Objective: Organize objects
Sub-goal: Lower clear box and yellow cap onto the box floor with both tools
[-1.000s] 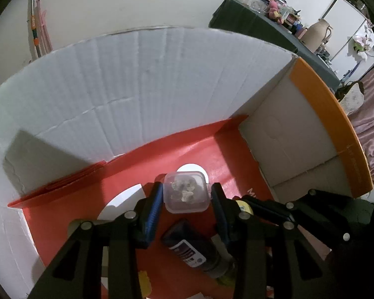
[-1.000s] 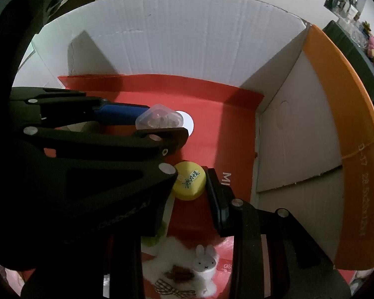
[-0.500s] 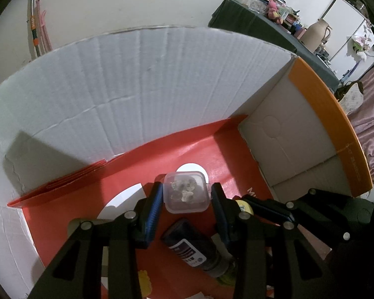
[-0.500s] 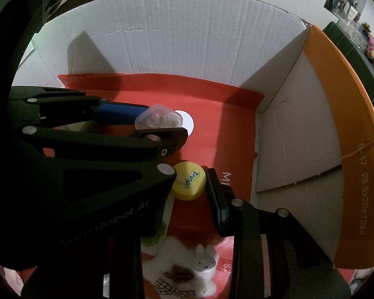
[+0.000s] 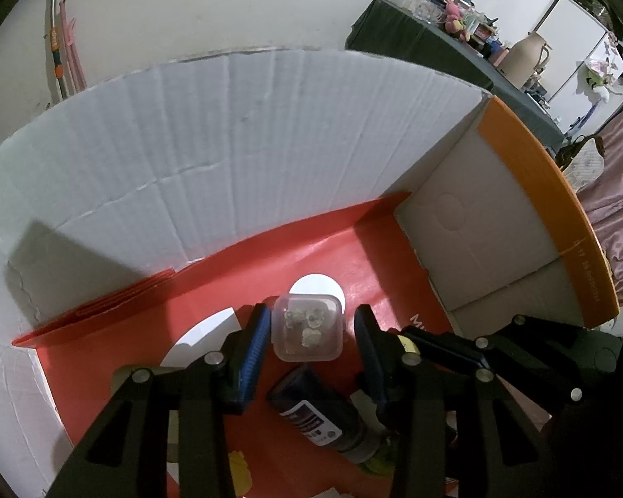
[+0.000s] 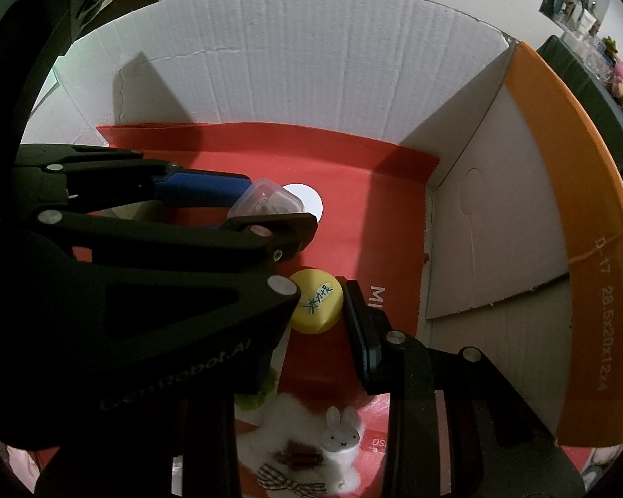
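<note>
Two grippers work inside a cardboard box [image 5: 236,137] with white walls, a red floor and an orange flap on one side. The left gripper [image 5: 309,338] stands with its blue-padded jaws spread a little wider than the small clear container [image 5: 307,328] between them; a narrow gap shows on each side of the container in the left wrist view, so the pads are not pressing it. The container (square, lidded, with pale lumps inside) sits over the red floor beside a white printed disc [image 5: 317,286]; whether it rests on the floor cannot be told. Just behind it lies a dark bottle [image 5: 320,415] with a white label. In the right wrist view the right gripper [image 6: 317,311] has its jaws set closely about a yellow cap [image 6: 316,306] bearing dark handwriting; one finger is hidden by the left gripper's body, so actual contact cannot be told. Nearest that camera lie a white fluffy item [image 6: 286,427] with a checked bow and a small white rabbit figure [image 6: 341,438].
</note>
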A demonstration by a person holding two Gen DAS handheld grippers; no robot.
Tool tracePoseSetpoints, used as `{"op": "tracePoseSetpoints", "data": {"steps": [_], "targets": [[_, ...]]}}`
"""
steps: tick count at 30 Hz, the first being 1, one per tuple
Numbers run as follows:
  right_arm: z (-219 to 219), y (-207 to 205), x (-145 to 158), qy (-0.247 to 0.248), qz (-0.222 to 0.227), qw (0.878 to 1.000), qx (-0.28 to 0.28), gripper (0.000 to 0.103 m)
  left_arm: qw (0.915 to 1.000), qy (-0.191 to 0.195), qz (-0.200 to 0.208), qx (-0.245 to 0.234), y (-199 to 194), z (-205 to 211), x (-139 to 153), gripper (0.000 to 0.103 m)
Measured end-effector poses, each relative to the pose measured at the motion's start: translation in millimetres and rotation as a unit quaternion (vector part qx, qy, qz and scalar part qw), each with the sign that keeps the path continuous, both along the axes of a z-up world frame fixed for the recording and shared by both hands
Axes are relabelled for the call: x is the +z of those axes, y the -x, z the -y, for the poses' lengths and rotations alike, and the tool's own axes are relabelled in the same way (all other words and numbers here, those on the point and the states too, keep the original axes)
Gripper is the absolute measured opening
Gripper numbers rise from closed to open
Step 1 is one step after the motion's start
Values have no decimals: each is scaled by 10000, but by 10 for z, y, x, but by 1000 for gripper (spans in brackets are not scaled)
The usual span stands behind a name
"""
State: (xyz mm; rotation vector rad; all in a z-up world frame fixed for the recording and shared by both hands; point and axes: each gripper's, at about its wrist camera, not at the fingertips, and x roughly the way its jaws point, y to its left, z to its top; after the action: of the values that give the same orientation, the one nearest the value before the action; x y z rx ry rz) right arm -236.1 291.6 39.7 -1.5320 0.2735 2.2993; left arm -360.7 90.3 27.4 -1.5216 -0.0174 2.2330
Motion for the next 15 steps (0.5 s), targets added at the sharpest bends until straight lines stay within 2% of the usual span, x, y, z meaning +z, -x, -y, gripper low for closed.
{"op": "tracePoseSetpoints", "data": {"steps": [15], "targets": [[40,-6,54,-46,-58,10000,13,30,10000,19,-87,5,-13,-27,63,44]]}}
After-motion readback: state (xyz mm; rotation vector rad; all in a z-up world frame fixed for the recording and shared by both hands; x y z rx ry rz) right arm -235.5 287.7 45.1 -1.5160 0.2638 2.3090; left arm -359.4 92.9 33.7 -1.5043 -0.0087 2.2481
